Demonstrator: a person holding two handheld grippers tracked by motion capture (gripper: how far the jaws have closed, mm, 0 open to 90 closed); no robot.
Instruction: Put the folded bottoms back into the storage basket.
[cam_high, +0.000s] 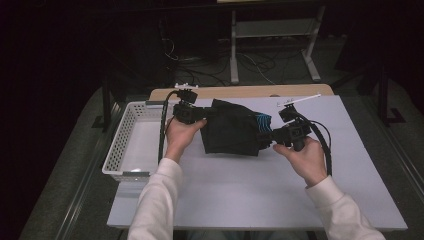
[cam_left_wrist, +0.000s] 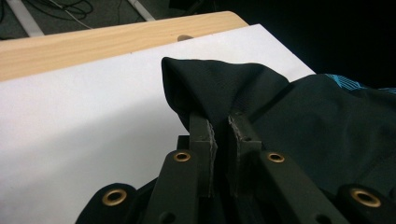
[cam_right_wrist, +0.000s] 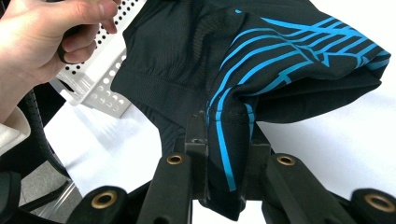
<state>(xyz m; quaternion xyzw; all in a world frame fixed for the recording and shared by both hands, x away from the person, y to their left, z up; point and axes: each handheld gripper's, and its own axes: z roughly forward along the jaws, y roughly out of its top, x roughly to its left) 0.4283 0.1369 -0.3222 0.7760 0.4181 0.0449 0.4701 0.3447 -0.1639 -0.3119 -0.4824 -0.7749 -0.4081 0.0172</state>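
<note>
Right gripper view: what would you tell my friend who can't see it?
Two black jaws pinch a black cloth with bright blue stripes above a white table. On the left, a hand is beside a white basket with holes.

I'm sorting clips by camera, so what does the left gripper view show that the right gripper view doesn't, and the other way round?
Left gripper view: the wooden board at the table's far edge, and cables on the floor beyond. Right gripper view: the white perforated basket, the person's left hand, and the blue line pattern on the cloth. Both: the black garment pinched between that gripper's own jaws, over the white tabletop.
</note>
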